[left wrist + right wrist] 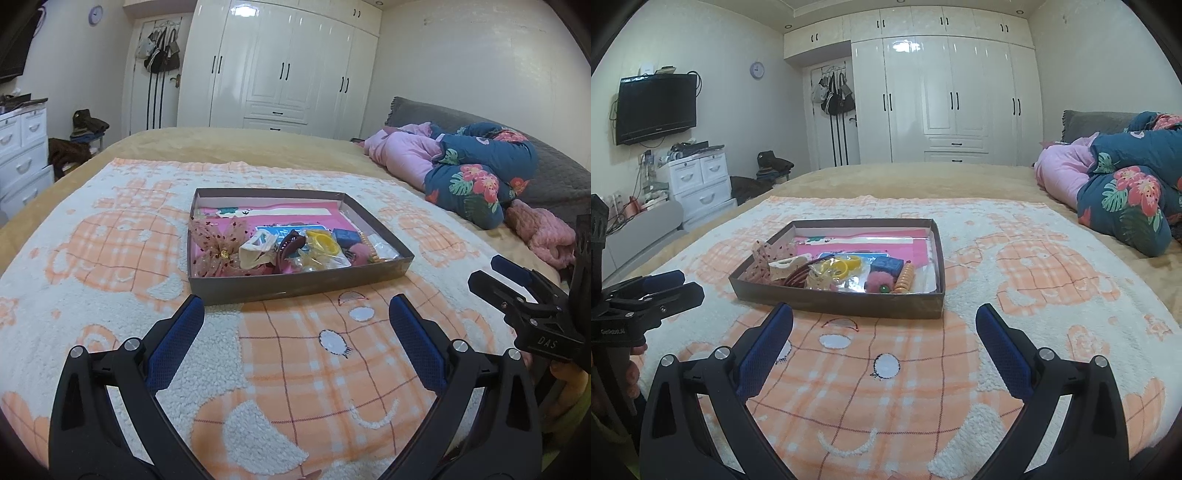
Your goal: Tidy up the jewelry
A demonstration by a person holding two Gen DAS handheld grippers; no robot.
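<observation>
A shallow grey box (295, 286) (849, 304) lies on an orange-and-white towel (110, 258) on the bed. In it are a pink fabric flower (218, 245), a cream hair claw (255, 249), a dark red claw (290, 245), yellow rings (323, 240), a blue cube (345, 236), a pink pompom (877, 281) and an orange spiral band (905, 282). My left gripper (295, 314) is open and empty just in front of the box. My right gripper (884, 321) is open and empty, also in front of the box. Each gripper shows at the edge of the other's view.
A rolled floral and pink quilt (461, 173) lies at the right on the bed. A white wardrobe (953, 99) stands behind. White drawers (698, 181) and a wall television (655, 107) are at the left.
</observation>
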